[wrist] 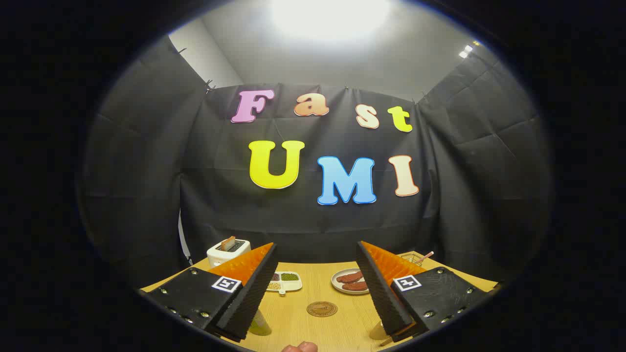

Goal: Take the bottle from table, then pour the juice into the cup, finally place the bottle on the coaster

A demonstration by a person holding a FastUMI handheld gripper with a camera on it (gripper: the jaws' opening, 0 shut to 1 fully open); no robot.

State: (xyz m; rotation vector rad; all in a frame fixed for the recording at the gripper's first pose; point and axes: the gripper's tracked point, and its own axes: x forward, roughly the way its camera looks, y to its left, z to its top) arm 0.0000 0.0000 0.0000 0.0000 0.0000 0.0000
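Cloth-walled recording booth (146,146) (staged dining table (313,288), toaster (228,250)).

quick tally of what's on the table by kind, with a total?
Toaster: 1
Divided dish: 1
Plate of sausages: 1
Coaster: 1
Bottle: 1
Cup: 1
Wire basket: 1
Total: 7
Gripper is open, nothing between its fingers; bottle and cup are partly hidden behind them.

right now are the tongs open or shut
Open: the tongs stand wide apart with nothing between them, the coaster on the table beyond.
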